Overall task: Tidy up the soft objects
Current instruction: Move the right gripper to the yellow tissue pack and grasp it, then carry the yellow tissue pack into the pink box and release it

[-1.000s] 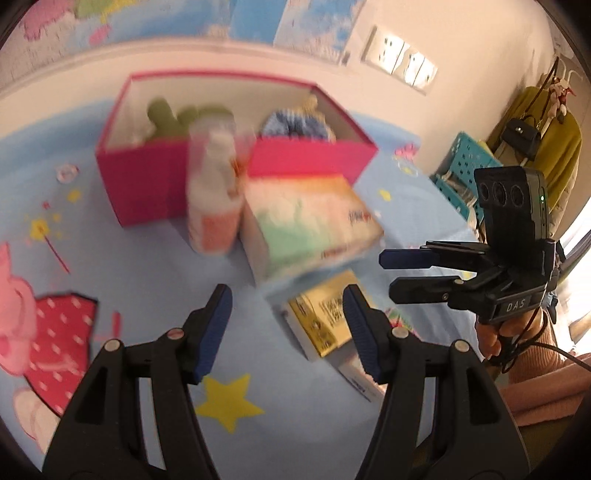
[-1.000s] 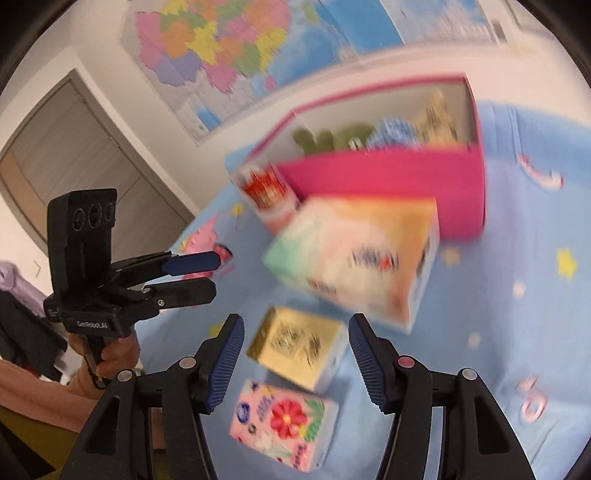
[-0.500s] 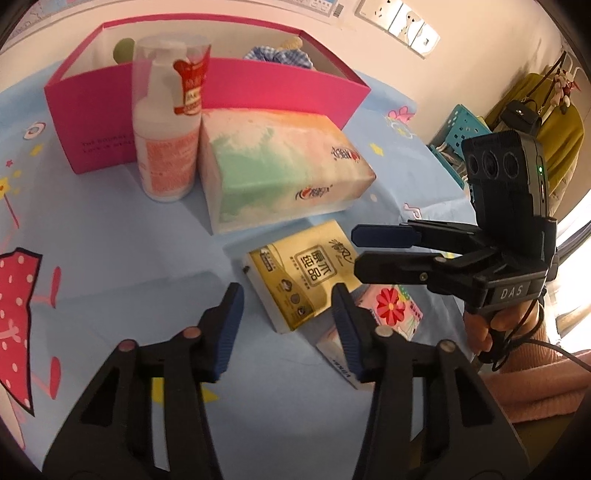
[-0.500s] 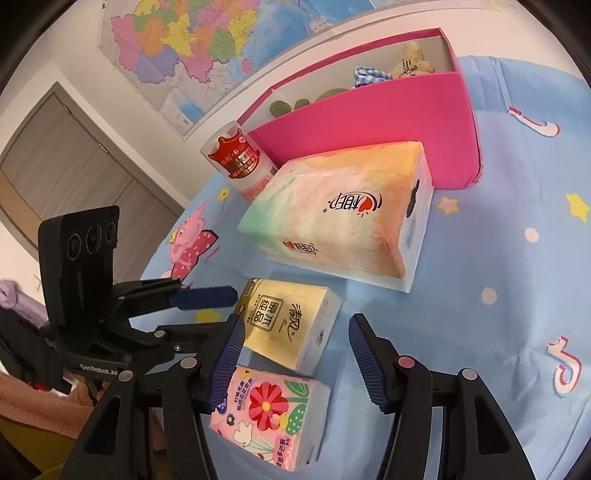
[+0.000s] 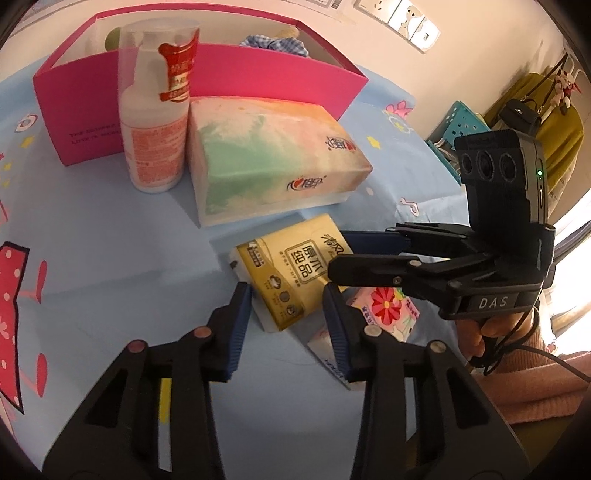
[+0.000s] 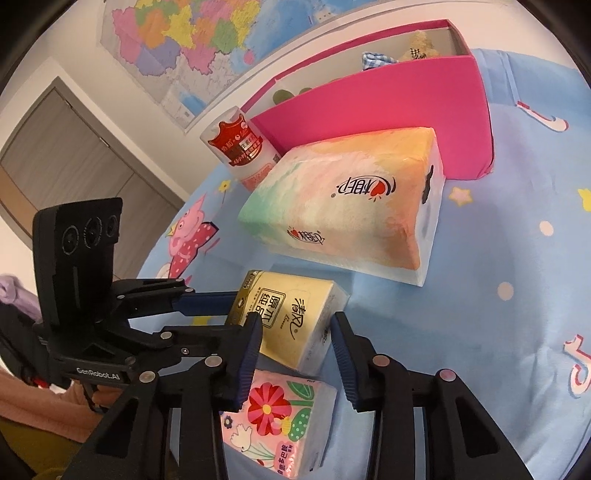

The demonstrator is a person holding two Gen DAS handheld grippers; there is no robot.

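A yellow tissue pack lies flat on the blue cloth, and a pink floral tissue pack lies against it. My left gripper straddles the near corner of the yellow pack. Its jaws are closing, with the pads close beside the pack and no clear squeeze. My right gripper hangs over the seam between the yellow pack and the floral pack. Its jaws are also closing and press on nothing visible. The left gripper reaches the yellow pack from the left. The right gripper comes in from the right.
A large pastel tissue pack lies just beyond the small packs. A pump bottle stands beside it. Behind both stands an open pink box with soft toys inside. A hand holds the right gripper. A wall with a map runs behind the table.
Both grippers have sunk toward the small tissue packs and their jaws have narrowed. The left now has the yellow pack between its fingers. The right narrowed only in the last half second.
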